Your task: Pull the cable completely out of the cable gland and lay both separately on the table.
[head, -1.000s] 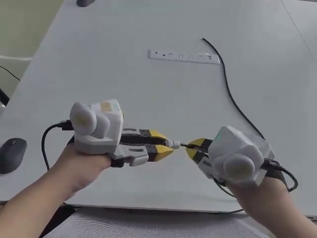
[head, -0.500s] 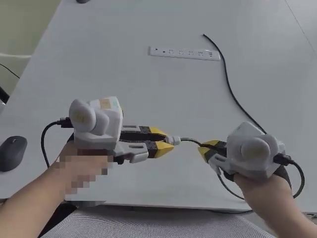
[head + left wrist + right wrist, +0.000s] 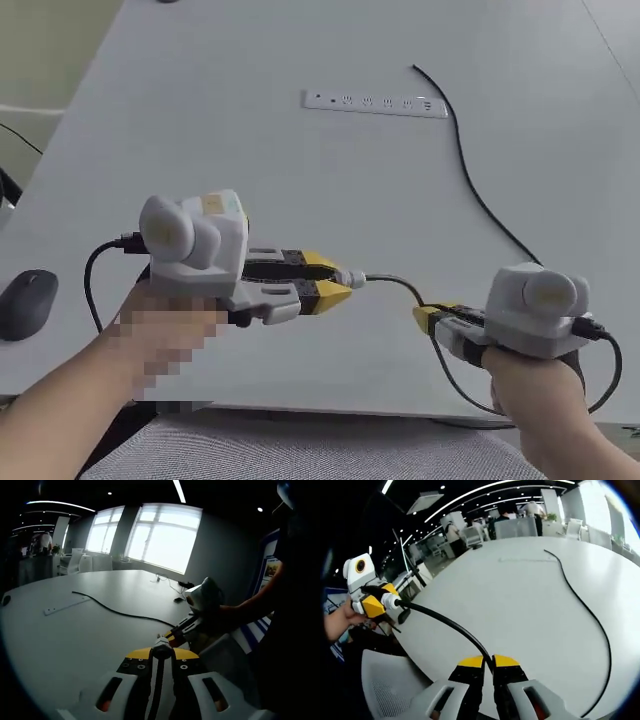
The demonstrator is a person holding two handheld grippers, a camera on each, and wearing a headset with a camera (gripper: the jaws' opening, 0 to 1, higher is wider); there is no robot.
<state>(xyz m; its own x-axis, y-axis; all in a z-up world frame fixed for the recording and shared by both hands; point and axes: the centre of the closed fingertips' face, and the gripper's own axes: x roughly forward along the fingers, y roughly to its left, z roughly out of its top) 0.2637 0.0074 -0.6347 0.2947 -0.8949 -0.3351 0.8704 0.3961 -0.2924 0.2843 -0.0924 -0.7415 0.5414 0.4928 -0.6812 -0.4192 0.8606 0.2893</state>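
Observation:
My left gripper (image 3: pixel 340 285) is shut on a small white cable gland (image 3: pixel 351 279) held above the table's near edge. The gland (image 3: pixel 162 646) sits between the yellow jaw tips in the left gripper view. A dark grey cable (image 3: pixel 395 285) comes out of the gland and curves right and down to my right gripper (image 3: pixel 425 317), which is shut on it. In the right gripper view the cable (image 3: pixel 449 623) runs from the closed jaws (image 3: pixel 488 661) up left to the gland (image 3: pixel 394 602). The rest of the cable loops below my right hand.
A white power strip (image 3: pixel 376 103) lies far across the grey table (image 3: pixel 250 150), with a black cord (image 3: pixel 470 180) running from it toward the near right. A dark mouse (image 3: pixel 24 303) rests at the left edge. A chair seat (image 3: pixel 300 455) sits below.
My right gripper has moved right and down, away from the left one. More cable has come out of the gland, and the stretch between the grippers has grown longer.

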